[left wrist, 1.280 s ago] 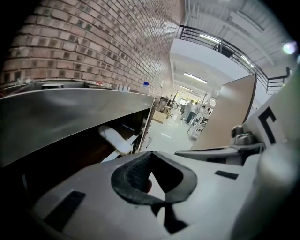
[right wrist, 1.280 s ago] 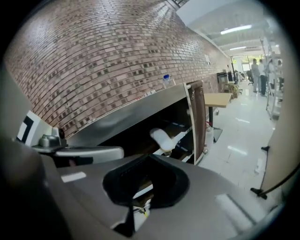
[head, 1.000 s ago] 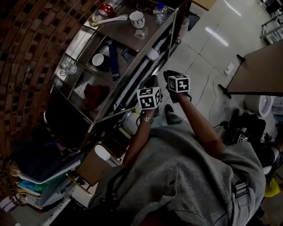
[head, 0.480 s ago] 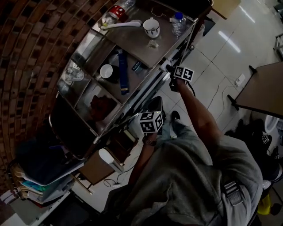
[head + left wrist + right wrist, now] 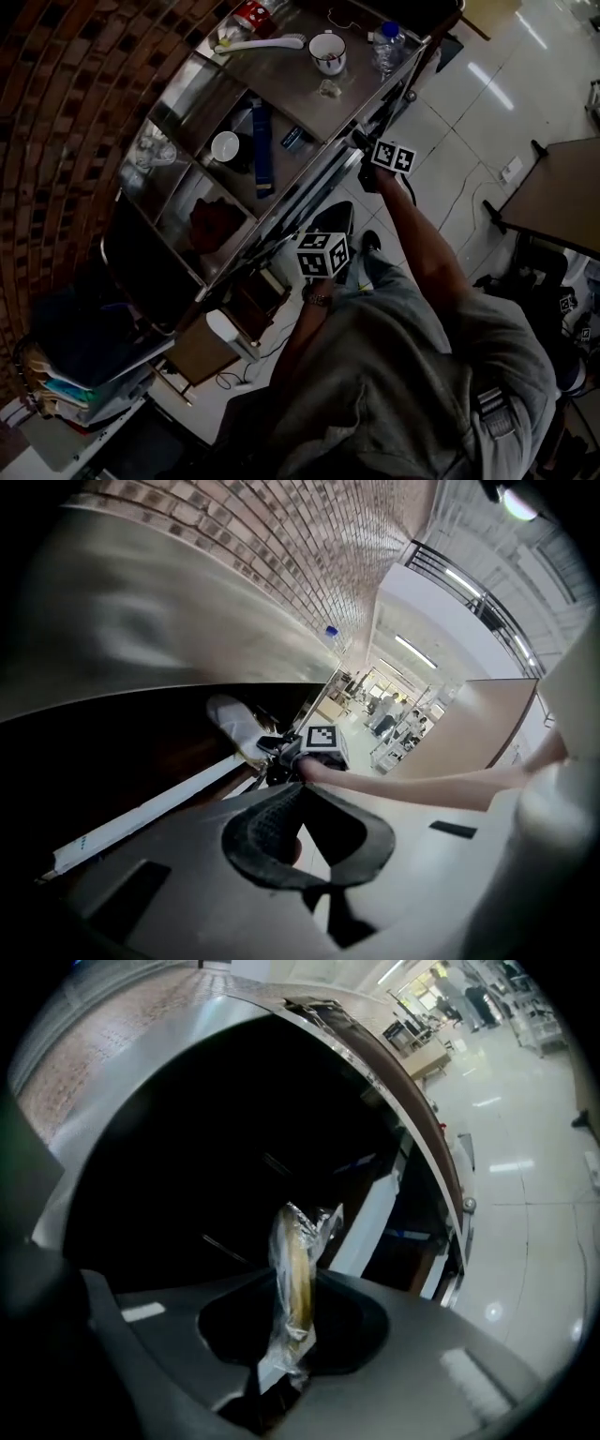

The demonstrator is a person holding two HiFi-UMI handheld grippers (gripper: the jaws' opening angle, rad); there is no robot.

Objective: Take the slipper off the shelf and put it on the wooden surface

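right gripper view: the right gripper (image 5: 292, 1288) is closing its jaws on a flat yellowish slipper in crinkled clear plastic wrap (image 5: 298, 1241), upright before a dark bay of the grey metal shelf (image 5: 187, 1063). the left gripper (image 5: 298, 791) hangs beside the shelf, jaws together, empty.

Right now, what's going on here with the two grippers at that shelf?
A person stands at a metal shelf unit with a gripper in each hand. The right gripper reaches to the shelf's edge, its jaws closing on a clear-wrapped yellowish item between them. The left gripper hangs nearer the body, jaws together, empty.
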